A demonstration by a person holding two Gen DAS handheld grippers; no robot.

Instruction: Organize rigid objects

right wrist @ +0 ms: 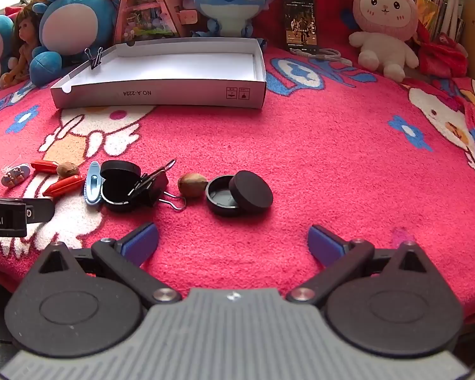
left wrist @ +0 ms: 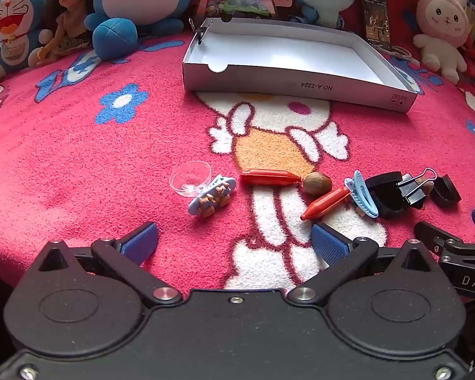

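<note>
The left gripper (left wrist: pixel 234 237) is hanging wide open over the fuzzy pink cartoon blanket (left wrist: pixel 79 164), holding nothing. The right gripper (right wrist: pixel 232 239) is open and empty too.

A row of small things is lying just past the blue fingers: a clear plastic cup (left wrist: pixel 190 179), a light blue hair clip with little bears (left wrist: pixel 212 196), two red plastic pegs (left wrist: pixel 269 177), a brown nut (left wrist: pixel 317 183), a plain blue hair clip (left wrist: pixel 362 198), a black round case (right wrist: pixel 118 185), a black binder clip (right wrist: pixel 156 183) and another black round tin with its lid off (right wrist: pixel 239 193).

Far behind, the flat white cardboard box (right wrist: pixel 174 93) is sitting open, with a black binder clip on its left wall.
</note>
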